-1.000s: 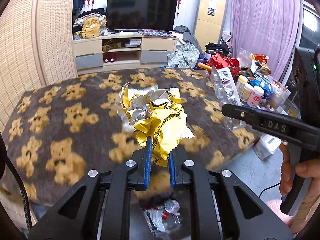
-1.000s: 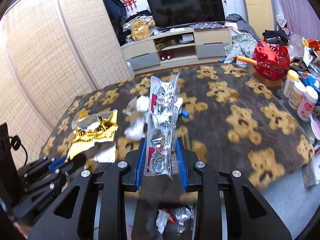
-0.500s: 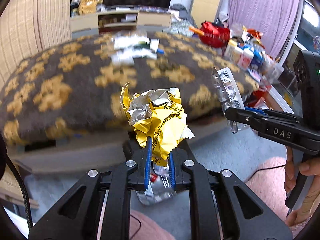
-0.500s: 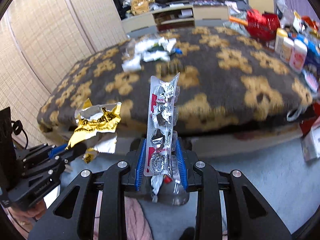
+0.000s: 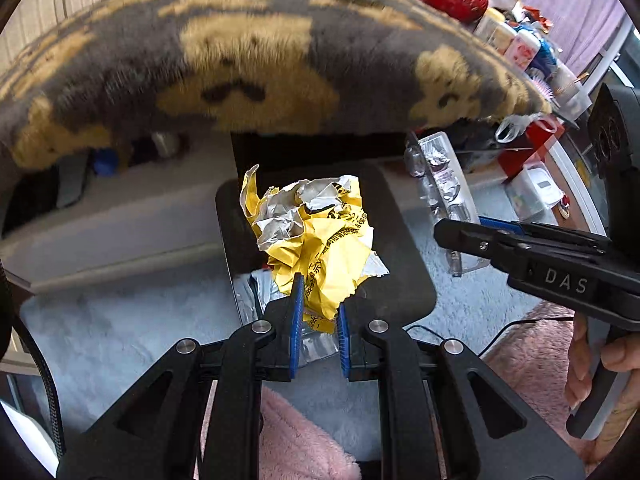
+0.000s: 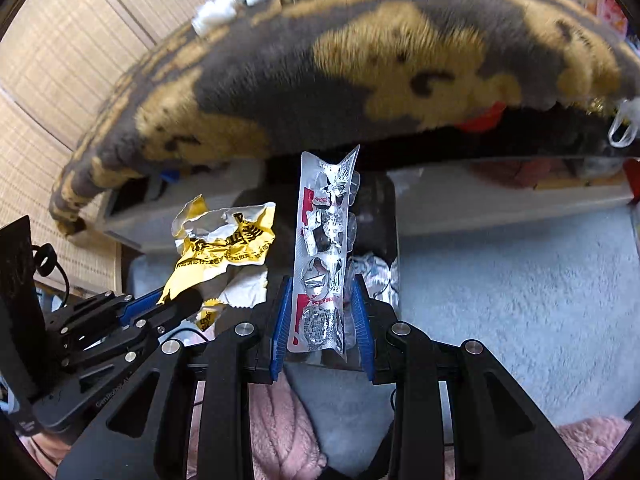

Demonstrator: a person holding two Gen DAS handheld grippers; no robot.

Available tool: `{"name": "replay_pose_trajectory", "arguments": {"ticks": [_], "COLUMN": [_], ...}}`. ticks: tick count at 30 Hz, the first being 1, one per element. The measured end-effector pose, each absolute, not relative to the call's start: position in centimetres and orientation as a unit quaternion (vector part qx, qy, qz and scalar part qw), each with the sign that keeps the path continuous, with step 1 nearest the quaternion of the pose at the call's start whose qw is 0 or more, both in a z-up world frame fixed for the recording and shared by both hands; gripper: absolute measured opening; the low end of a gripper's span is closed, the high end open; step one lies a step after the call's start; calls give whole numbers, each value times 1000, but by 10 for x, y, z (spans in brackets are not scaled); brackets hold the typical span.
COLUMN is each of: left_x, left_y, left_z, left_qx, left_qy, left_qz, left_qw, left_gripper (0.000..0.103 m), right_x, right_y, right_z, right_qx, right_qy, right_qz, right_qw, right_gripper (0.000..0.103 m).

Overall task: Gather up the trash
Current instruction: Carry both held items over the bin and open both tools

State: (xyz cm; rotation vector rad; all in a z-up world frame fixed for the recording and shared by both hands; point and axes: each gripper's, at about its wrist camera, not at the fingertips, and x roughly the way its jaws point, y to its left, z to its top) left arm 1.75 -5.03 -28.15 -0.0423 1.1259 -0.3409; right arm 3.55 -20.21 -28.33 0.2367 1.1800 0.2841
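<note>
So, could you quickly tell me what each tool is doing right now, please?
Left tool: closed on the crumpled yellow wrapper.
Right tool: closed on the used blister pack.

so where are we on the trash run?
Done: some foil scraps already lie in the black bin. In hand: left gripper is clamped on the yellow wrapper, right gripper on the blister pack, both over the bin, not yet released. Left: white scraps on the bear blanket.
</note>
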Motion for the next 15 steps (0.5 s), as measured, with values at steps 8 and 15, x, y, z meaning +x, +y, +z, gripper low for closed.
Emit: {"name": "replay_pose_trajectory", "arguments": {"ticks": [8, 15], "left_x": [35, 42], "left_y": [-52, -50], "left_z": [-300, -299], "left_qx": [-22, -20], "left_qy": [553, 559], "left_qz": [-167, -157], "left_qw": [816, 814], "left_gripper": [18, 28], "right_x": [54, 67], "right_y": [-193, -195], "right_z": [-300, -298], "right_qx": [111, 111], "right_qy": [571, 567], "right_qz": [131, 119], "right_qw": [803, 808], "right_gripper": [34, 50]}}
